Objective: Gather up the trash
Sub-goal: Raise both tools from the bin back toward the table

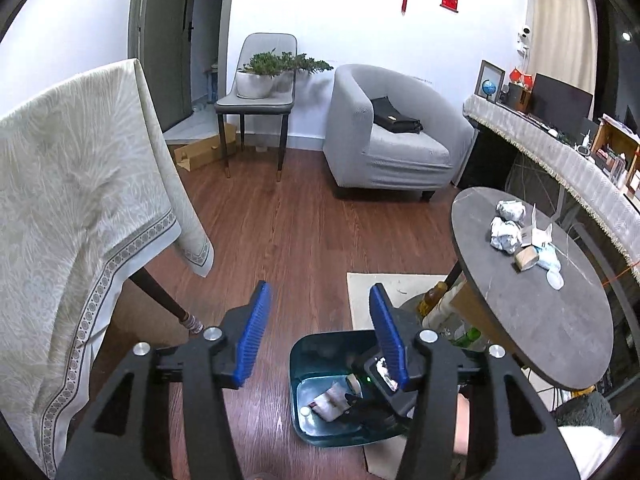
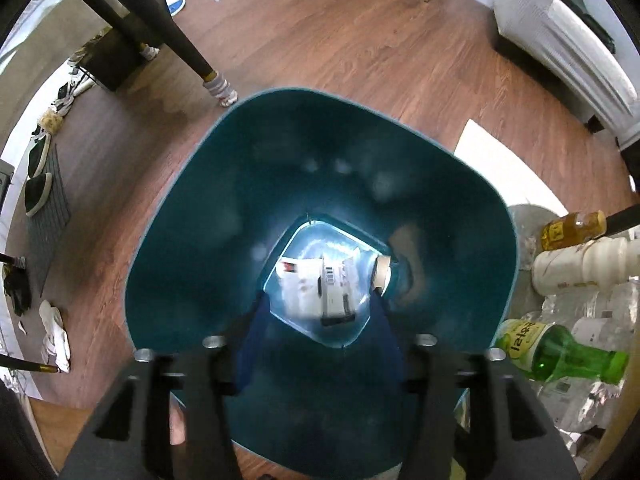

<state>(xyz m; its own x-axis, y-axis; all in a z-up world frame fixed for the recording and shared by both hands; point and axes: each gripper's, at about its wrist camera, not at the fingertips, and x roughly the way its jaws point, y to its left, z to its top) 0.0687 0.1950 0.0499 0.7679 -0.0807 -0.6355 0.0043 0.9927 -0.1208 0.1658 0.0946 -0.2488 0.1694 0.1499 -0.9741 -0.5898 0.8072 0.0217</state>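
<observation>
Teal plastic filled my right view: the deep square waste bin stood on the brown wood floor, and my right gripper hung over its mouth with its blue-padded fingers spread wide and empty. At the bin's bottom lay a white printed paper wrapper and, against the right wall, a short cardboard tube. Just beside the bin's right side were a green glass bottle, a white plastic bottle and an amber bottle. My left gripper was held higher, its jaws also wide apart with nothing between them, above the floor left of the bin. More trash waited on the round dark stone table, near its far right edge: two crumpled white paper balls, a torn white carton, a small cardboard tube and a white round lid.
</observation>
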